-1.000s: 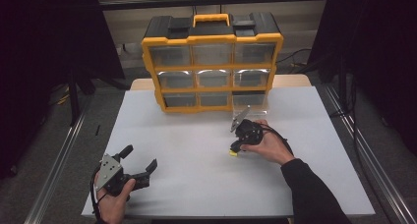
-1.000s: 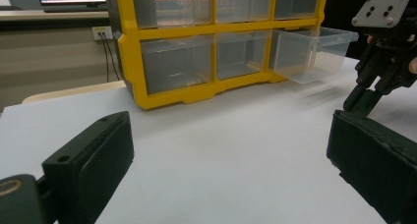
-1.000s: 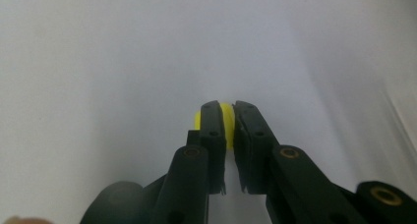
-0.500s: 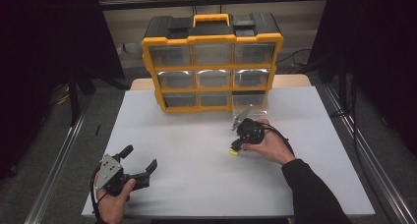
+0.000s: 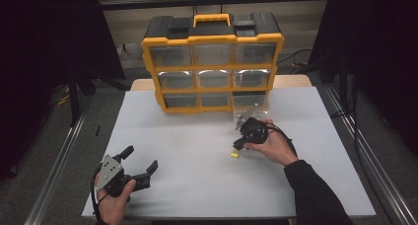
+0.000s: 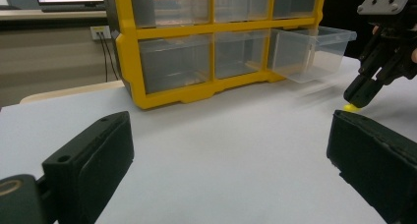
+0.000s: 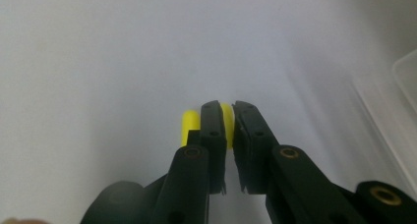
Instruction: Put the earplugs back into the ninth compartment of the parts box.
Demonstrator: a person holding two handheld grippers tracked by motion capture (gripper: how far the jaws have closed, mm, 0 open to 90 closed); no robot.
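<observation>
A small yellow piece [image 5: 235, 156] lies on the white table [image 5: 197, 136], right of its middle. My right gripper [image 5: 237, 147] points down at it with its jaws almost together. In the right gripper view, part of the yellow piece [image 7: 227, 117] shows pinched between the tips of my right gripper [image 7: 229, 106], and more yellow sticks out left of the left jaw. The left gripper view shows the yellow piece [image 6: 350, 107] on the table under the right gripper [image 6: 359, 94]. My left gripper [image 5: 141, 158] rests near the front left edge, open and holding nothing [image 6: 231, 150].
A yellow and black drawer organizer [image 5: 212, 67] stands at the back of the table. Its bottom right clear drawer [image 5: 251, 102] is pulled out, just behind my right hand. The drawer [image 6: 314, 52] looks empty. Dark stands flank the table.
</observation>
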